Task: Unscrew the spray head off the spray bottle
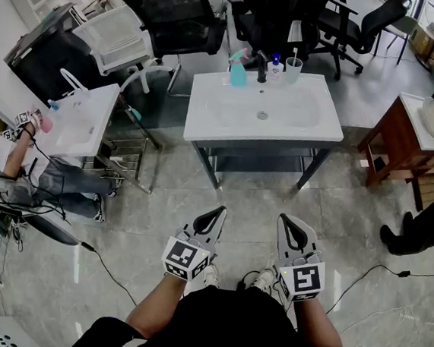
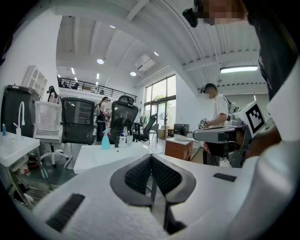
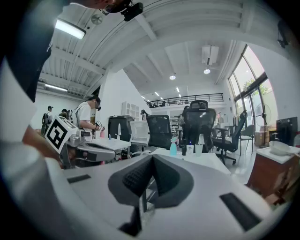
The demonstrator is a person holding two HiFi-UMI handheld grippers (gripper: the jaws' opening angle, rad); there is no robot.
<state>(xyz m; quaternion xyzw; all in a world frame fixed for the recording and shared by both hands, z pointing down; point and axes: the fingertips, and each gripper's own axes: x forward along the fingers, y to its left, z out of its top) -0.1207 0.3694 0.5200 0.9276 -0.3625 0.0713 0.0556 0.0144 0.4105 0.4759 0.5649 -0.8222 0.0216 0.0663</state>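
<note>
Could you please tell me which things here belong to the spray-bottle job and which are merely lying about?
For the job: spray bottle, spray head, left gripper, right gripper, both shut and empty.
Lying about: small bottle, cup, office chair, wooden table.

Both grippers are held low in front of the body, side by side and apart, roughly parallel.

Left gripper [image 1: 218,212]: jaws together, pads meeting at the tip, nothing between them.

Right gripper [image 1: 286,220]: jaws likewise closed, empty.

Both point forward, tipped slightly downward. The left marker cube [image 1: 186,259] and right marker cube [image 1: 302,280] sit at the rear, over the wrists. The bare left forearm [image 1: 160,308] and right forearm [image 1: 315,323] run back toward the torso.
</note>
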